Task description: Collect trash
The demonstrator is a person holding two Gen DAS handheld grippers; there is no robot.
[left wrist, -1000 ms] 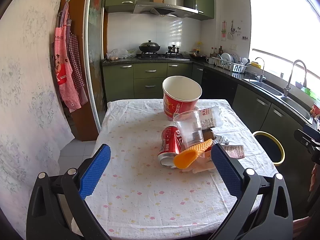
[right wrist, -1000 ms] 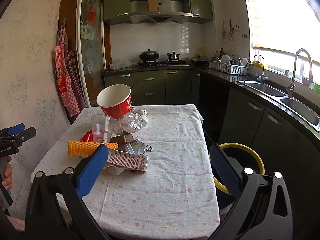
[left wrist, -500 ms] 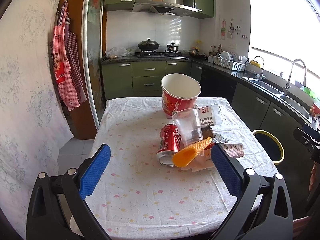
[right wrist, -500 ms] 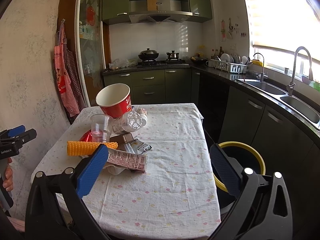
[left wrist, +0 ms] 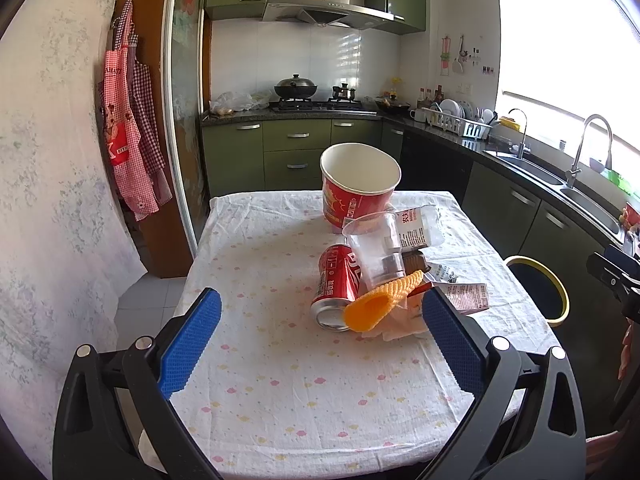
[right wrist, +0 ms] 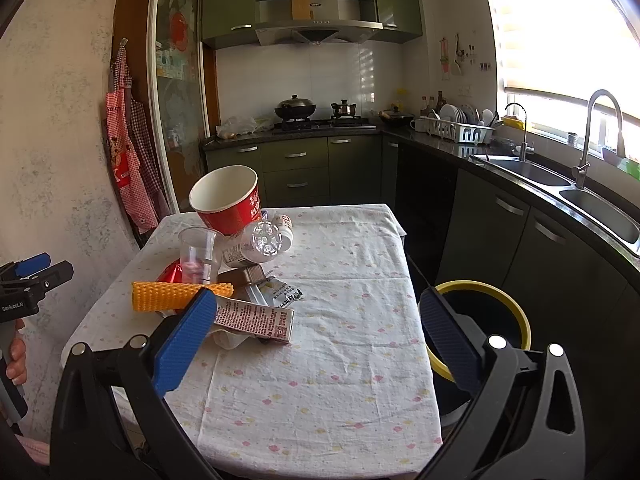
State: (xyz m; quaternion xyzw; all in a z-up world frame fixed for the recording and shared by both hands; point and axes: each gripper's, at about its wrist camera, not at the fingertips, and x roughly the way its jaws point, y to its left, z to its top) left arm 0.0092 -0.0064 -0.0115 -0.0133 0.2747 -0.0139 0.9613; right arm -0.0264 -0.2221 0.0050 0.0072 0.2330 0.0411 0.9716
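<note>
Both tools held back from the table (left wrist: pixel 256 400), nothing gripped. Left gripper (left wrist: pixel 320 344) spread wide; right gripper (right wrist: pixel 316 340) likewise spread. Trash heaped mid-table: red paper bucket (left wrist: pixel 358 188) at the far side, clear cup (left wrist: pixel 374 252), red can (left wrist: pixel 334 280) on its side, orange foam sleeve (left wrist: pixel 384 300) resting on the can, flattened carton (right wrist: pixel 256 318), plastic bottle (right wrist: pixel 260 242). Yellow-rimmed bin (right wrist: pixel 500 312) on the floor just beside the table's right edge. Judgement: take the loose top items first, sleeve or cup, squeezing lightly since both crush, and lift straight up to keep the leaning bucket from toppling
</note>
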